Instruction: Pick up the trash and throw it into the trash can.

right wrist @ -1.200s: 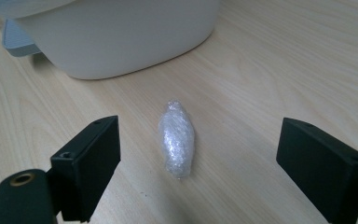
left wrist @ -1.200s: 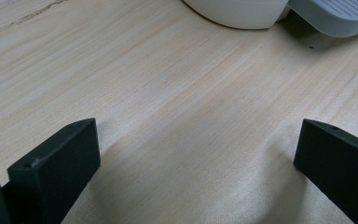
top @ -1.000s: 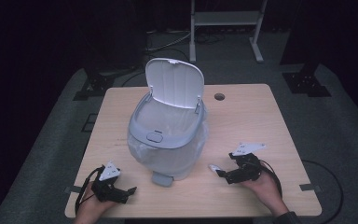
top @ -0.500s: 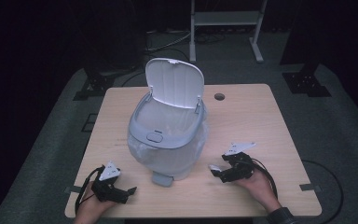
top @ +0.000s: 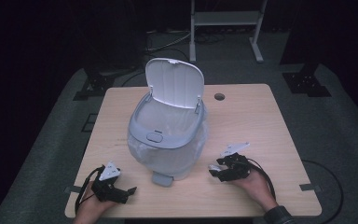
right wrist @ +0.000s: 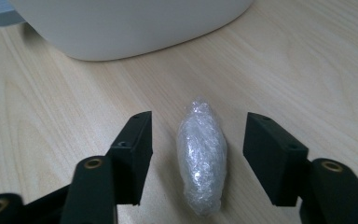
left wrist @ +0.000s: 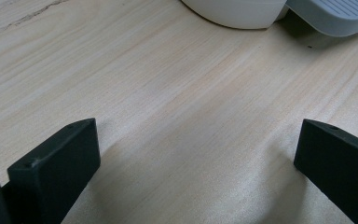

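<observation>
The right tool sits low on the counter at about four o'clock from the bin, and its jaws have just been closing around the wad, a small roll of crumpled clear film. The wad lies on the wood between the jaws, with a gap on either side; the pads do not press on it yet, so nothing is held. In the high view the wad shows as a pale speck at the tool's tip, just beside the bin's base.

Compared with a second ago, the right hand has slid a little toward the bin and the jaws have narrowed from wide to about half. That reads as the start of a pick-up: the tool is lined up, and the squeeze is not yet complete.

The left tool rests at seven o'clock from the bin, unmoved, its jaws spread wide over bare wood with nothing between them.

The bin's lid stands open and a clear liner hangs inside, so the way in looks free. The likely aim is to lift the wad and drop it there. The film looks light and slippery, so a shallow pinch could let it slip out.
</observation>
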`<state>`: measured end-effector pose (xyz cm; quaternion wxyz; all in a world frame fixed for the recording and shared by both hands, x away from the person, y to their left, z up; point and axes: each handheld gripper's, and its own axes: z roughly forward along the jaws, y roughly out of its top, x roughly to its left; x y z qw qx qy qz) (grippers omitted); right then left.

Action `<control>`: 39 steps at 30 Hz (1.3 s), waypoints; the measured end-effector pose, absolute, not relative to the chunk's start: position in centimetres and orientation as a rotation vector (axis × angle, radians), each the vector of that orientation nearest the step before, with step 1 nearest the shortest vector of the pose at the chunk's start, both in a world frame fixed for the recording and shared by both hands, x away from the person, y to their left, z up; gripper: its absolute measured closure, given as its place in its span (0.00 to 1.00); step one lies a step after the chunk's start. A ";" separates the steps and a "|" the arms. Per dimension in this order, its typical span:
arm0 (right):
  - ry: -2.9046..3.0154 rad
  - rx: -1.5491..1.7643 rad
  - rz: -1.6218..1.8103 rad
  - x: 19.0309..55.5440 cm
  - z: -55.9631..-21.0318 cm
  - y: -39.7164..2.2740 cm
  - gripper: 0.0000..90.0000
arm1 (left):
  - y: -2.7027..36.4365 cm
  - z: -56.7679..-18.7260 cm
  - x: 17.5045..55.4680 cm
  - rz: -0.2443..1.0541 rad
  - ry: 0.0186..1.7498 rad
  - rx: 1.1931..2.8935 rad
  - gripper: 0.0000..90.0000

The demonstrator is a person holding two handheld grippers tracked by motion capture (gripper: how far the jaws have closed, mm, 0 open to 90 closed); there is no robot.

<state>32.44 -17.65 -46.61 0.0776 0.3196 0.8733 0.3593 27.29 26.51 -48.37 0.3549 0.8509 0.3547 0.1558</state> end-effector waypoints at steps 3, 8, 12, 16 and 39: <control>2.629 0.943 1.065 32.4 -46.7 -17.6 0.52 | 26.5 -48.4 27.3 0.402 0.916 2.199 0.00; 2.657 0.929 1.048 32.5 -46.9 -17.4 0.59 | 26.5 -48.4 27.3 0.402 0.916 2.199 0.00; 2.662 0.907 1.038 32.4 -46.9 -17.3 0.66 | 26.5 -48.4 27.3 0.402 0.915 2.199 0.00; 2.662 0.891 1.025 32.3 -46.9 -17.3 0.70 | 26.5 -48.4 27.3 0.402 0.915 2.200 0.00; 2.634 0.957 1.136 32.3 -45.0 -19.0 0.71 | 26.5 -48.4 27.3 0.400 0.912 2.201 0.00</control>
